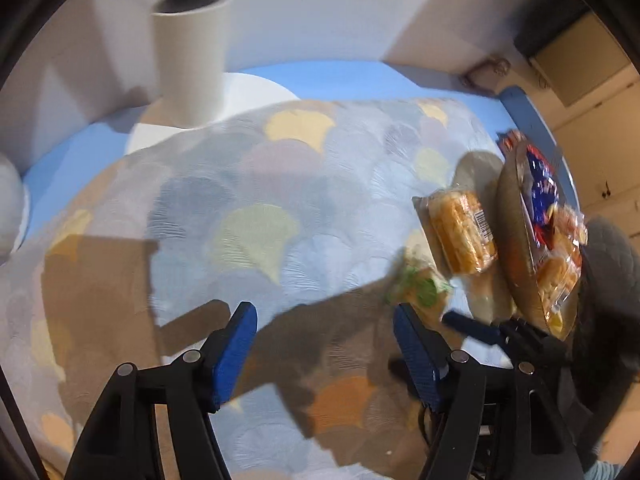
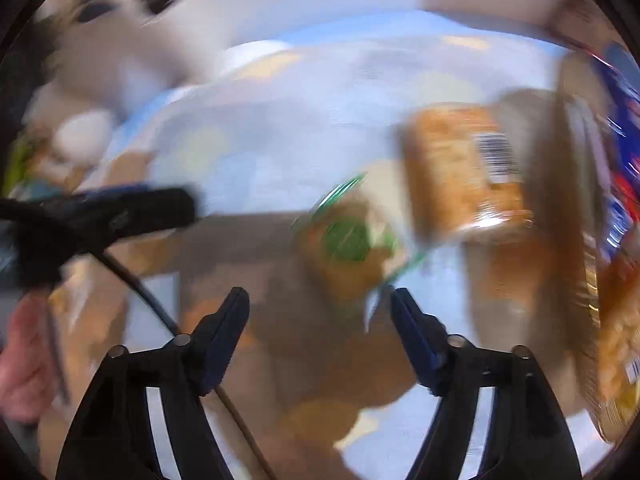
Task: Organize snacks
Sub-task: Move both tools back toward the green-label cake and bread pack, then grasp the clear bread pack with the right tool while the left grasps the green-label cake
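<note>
Lunging blurred, the empty, wide-open right gripper (image 2: pixel 318 312) could shove the small green-labelled clear snack packet (image 2: pixel 352 248), lying at one o'clock on the pastel scalloped tablecloth (image 1: pixel 260 184); the left gripper (image 1: pixel 324 320) is likewise spread, empty.

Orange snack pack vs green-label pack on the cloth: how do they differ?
The orange snack pack shows a barcode sticker; the green-label pack shows none. The orange snack pack looks larger and lies next to the basket; the green-label pack lies nearer the right gripper. Both are clear wrappers, lying flat and ungripped.
</note>
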Motion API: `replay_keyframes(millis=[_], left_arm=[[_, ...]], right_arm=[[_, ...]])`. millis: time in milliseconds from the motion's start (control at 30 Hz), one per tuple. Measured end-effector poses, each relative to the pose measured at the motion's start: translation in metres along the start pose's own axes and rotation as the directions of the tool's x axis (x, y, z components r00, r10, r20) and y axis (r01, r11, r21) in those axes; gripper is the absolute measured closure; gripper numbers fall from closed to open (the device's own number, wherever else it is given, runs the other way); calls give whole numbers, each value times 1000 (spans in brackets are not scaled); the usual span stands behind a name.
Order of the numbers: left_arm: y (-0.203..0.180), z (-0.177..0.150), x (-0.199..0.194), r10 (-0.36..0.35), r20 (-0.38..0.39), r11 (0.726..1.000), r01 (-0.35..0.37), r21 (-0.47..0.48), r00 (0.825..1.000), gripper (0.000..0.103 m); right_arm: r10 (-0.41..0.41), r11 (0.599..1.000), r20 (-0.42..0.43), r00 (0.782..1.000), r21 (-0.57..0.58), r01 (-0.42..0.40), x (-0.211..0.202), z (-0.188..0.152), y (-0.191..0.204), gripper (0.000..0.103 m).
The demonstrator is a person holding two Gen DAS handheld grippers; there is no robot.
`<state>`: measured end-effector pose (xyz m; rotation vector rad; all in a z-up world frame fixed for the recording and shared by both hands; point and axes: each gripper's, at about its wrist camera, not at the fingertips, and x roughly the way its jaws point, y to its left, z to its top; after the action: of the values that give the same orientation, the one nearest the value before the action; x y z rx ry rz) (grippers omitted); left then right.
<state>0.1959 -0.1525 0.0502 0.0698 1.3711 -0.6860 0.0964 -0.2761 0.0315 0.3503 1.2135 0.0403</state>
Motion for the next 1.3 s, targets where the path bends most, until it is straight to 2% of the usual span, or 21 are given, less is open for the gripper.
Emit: replay_keyframes(millis=[67, 167, 267, 400, 467, 567, 667, 700, 767, 800, 967, 1067, 1200, 1300], left_arm=[[7, 3, -5, -13, 11, 1000, 13, -11, 1000, 35], [3, 8, 0, -54, -4, 998, 54, 28, 999, 35], [-18, 7, 17, -56, -46, 994, 60, 95, 997, 35], [-42, 2, 34, -32, -49, 989, 39, 146, 998, 35], [-47, 1, 40, -30, -36, 992, 35, 125, 999, 35], [-41, -3, 47, -61, -31, 997, 62, 33, 998, 35], [-40, -11, 48, -40, 12, 999, 40, 5, 999, 35], [-41, -13, 48, -35, 16, 999, 35, 4, 999, 35], [-42, -17, 46, -39, 13, 999, 40, -6, 999, 35], [-42, -20, 44, -43, 13, 999, 43, -8, 999, 35], [-49, -32, 46, -69, 14, 998, 69, -12, 998, 35], [-52, -36, 47, -102, 10, 995, 102, -23, 995, 35], [-53, -35, 48, -95, 28, 994, 96, -46, 995, 35], [-62, -34, 52, -25, 73, 999, 27, -20, 997, 38]], right_arm=[[43, 999, 7, 999, -8, -43, -12, -8, -2, 31], [0, 999, -30, 1000, 53, 1, -19, -19, -21, 31], [-11, 995, -9, 1000, 102, 12, -44, -16, -31, 31], [-115, 992, 54, 992, 58, 112, -87, 26, -33, 27], [-167, 985, 27, 986, -26, 168, -94, 54, -36, 26], [-221, 968, -24, 975, -126, 216, -93, 92, -41, 26], [-226, 960, -112, 968, -197, 201, -77, 118, -37, 26], [-233, 952, -154, 960, -239, 192, -63, 125, -32, 26], [-331, 907, -201, 922, -338, 252, -43, 128, -28, 26], [-355, 891, -232, 905, -378, 252, -32, 127, -25, 24], [-390, 857, -310, 867, -468, 218, -7, 130, -9, 26], [-463, 801, -303, 833, -546, 246, 4, 133, 1, 26], [-474, 808, -402, 783, -552, 206, 27, 135, 0, 30], [-479, 818, -450, 754, -540, 198, 39, 134, -2, 29]])
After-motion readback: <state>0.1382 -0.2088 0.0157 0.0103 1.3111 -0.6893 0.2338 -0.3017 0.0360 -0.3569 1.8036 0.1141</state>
